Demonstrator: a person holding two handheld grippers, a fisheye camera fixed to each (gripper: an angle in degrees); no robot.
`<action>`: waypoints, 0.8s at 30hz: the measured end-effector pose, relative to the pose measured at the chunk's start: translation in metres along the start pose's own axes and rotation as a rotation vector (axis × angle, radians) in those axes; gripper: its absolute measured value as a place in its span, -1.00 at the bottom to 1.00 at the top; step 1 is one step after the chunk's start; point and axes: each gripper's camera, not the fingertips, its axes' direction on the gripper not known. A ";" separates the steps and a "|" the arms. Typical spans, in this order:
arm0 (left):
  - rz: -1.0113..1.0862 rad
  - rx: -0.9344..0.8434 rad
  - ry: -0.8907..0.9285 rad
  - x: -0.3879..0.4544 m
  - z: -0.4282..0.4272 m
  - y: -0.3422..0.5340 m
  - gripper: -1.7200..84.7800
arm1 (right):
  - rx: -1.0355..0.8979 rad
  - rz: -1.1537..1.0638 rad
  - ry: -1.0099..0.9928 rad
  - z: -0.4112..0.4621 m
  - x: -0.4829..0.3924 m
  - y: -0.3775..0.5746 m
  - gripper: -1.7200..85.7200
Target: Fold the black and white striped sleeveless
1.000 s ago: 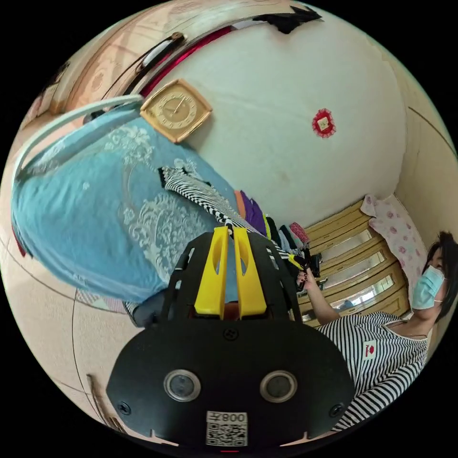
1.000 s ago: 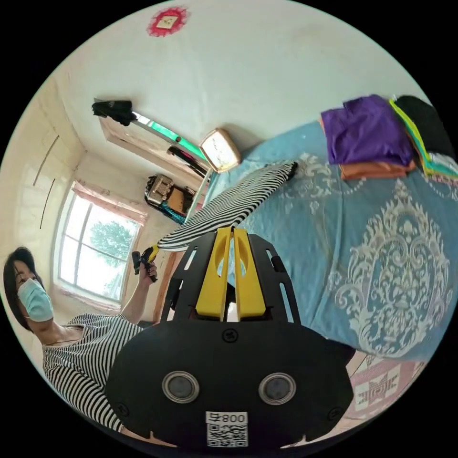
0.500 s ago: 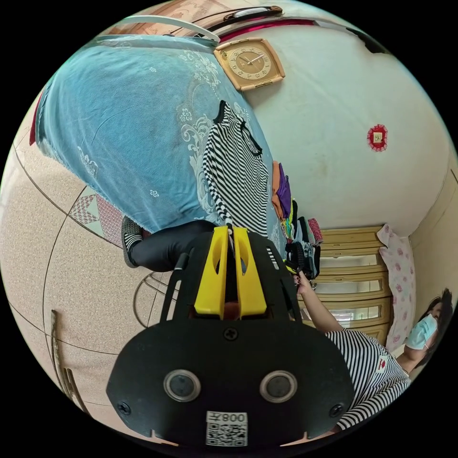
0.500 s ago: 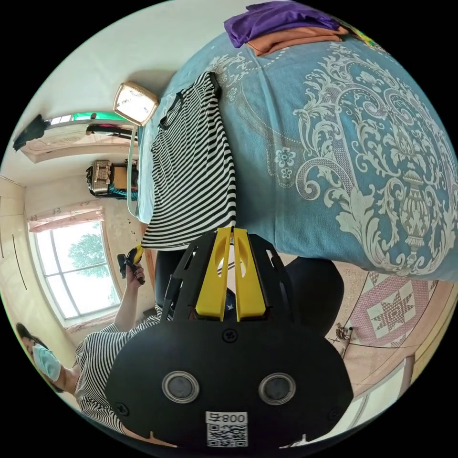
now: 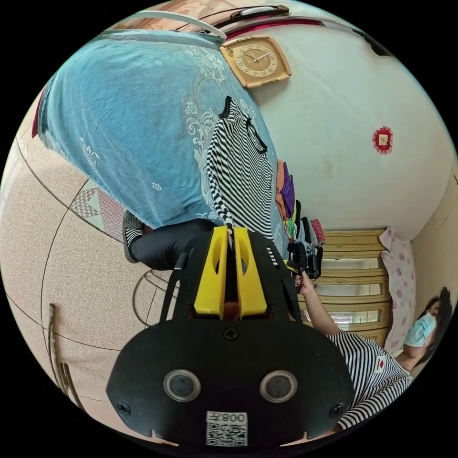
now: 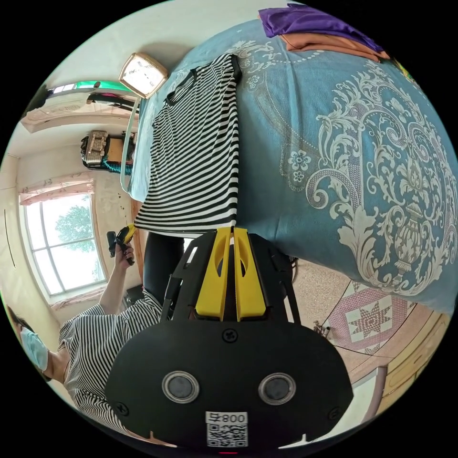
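Striped top point(image 6: 198, 143) lies flat on the blue bedspread point(image 6: 362, 157), neck end toward the wall clock point(image 6: 142, 75), hem at the bed edge nearest the person. Right gripper point(image 6: 229, 234) pinches one hem corner, jaws pressed together on the fabric; left gripper point(image 5: 229, 234) pinches the other hem corner, seen w/ the top point(image 5: 241, 167) stretching away. Looks spread out only, no fold made yet; all folds left. Pile of folded clothes point(image 6: 319, 28) sits farther along the bed.
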 end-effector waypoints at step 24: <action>0.344 0.031 -0.315 0.101 0.185 -0.314 -0.87 | 0.352 -0.185 0.061 0.027 -0.029 -0.207 -0.95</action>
